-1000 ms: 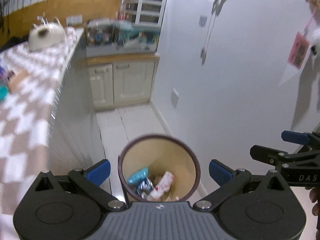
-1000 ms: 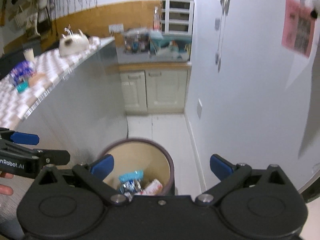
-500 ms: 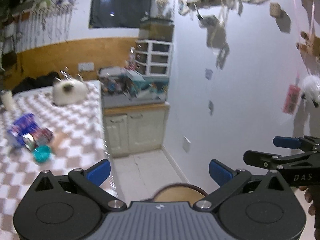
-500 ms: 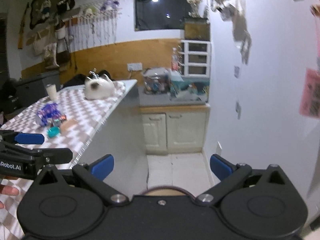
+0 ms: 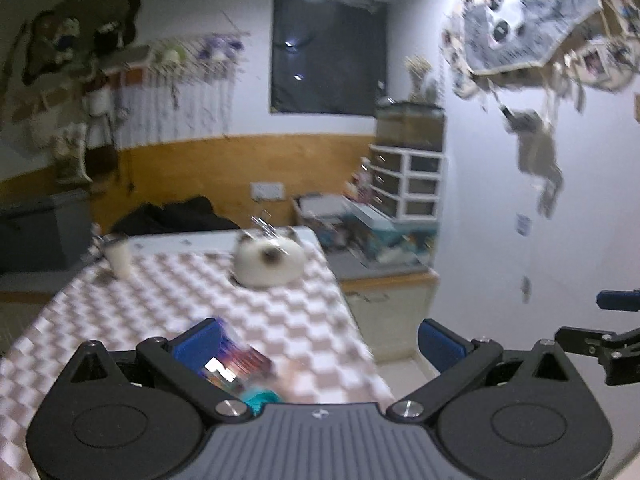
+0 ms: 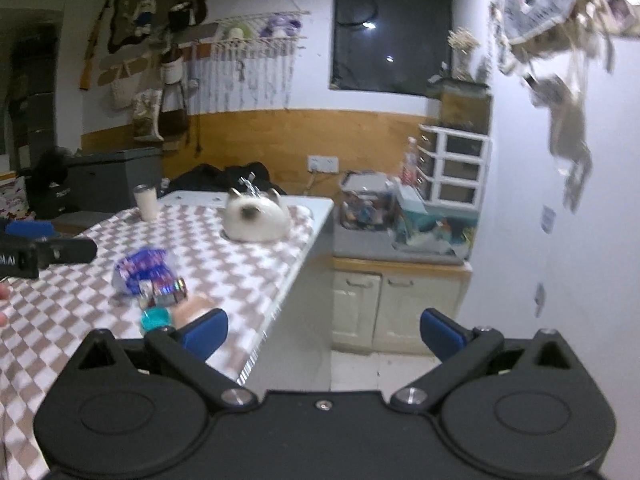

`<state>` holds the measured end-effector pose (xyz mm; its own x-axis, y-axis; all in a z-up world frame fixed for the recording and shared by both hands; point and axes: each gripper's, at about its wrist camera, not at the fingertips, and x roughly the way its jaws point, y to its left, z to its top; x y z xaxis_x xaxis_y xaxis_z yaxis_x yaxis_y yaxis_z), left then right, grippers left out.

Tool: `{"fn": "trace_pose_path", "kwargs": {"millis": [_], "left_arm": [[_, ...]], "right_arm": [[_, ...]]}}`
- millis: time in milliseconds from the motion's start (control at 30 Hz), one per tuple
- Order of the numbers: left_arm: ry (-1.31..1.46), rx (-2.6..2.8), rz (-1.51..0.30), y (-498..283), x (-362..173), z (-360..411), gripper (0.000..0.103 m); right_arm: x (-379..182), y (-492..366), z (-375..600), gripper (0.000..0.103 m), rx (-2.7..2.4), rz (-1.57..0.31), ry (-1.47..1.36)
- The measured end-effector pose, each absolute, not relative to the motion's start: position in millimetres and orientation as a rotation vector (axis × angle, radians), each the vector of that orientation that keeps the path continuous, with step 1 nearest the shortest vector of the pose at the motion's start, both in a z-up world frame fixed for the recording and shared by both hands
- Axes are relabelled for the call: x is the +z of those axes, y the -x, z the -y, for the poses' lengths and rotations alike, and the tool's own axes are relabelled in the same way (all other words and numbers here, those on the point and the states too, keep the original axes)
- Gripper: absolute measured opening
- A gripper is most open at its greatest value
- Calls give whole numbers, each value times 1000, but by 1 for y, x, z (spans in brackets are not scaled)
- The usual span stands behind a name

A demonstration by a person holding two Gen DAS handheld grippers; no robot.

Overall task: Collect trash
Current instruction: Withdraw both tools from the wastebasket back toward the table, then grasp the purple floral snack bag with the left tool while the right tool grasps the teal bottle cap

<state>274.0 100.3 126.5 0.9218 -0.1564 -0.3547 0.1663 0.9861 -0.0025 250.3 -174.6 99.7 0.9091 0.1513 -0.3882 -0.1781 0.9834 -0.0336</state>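
Observation:
Trash lies in a small heap on the checkered table [image 6: 248, 268]: a blue-purple wrapper [image 6: 140, 270], a shiny foil packet [image 6: 170, 290], a teal cap [image 6: 154, 318] and a peach-coloured lump [image 6: 194, 306]. In the left wrist view the same wrapper [image 5: 244, 360] and teal cap [image 5: 260, 396] show, blurred, just past the left finger. My left gripper [image 5: 320, 342] is open and empty above the table's near right part. My right gripper [image 6: 324, 330] is open and empty over the table's right edge. The bin is out of view.
A white cat-shaped thing [image 6: 256, 218] and a pale cup [image 6: 146, 202] sit at the table's far end. Right of the table are floor [image 6: 360, 372], cream cabinets [image 6: 396, 308] under a cluttered counter, and a white wall [image 6: 560, 280]. The other gripper [image 5: 600, 340] shows at the right.
Both cameras have tilted up from the trash bin on the floor to the table. The bin has dropped out of view. Both grippers stay open and empty.

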Motion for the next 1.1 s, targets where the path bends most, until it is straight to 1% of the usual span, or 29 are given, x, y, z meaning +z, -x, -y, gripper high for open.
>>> {"fn": "trace_pose_path", "kwargs": {"millis": [200,367,500,700,900,1000,1067,1100], "left_arm": [[-9,-122,-340,-307,145,-145,103],[16,-67,-324,-342,138,-178,103],[61,-36,-354,-373,113,-204,103],[111,13,-397,-407,60,-228,103],[141,-28,-428,-427,23,-235,103],[150,-63,-438,-435,8,-236,99],[144,-79,-452,-440,0,-237,89],[142,-86,-470,-443,-4,-239,87]], "right_arm": [[128,-292,127,103,227,-376,73],[134,-325,87,103,273,-360,54],[122,-352,61,103,299,-382,6],[88,-376,35,103,310,-407,-66],[51,-389,12,103,337,-457,-34],[35,-393,5,103,392,-476,-51],[24,-394,-3,103,435,-485,-35],[19,-394,-8,101,459,-492,-19]]}}
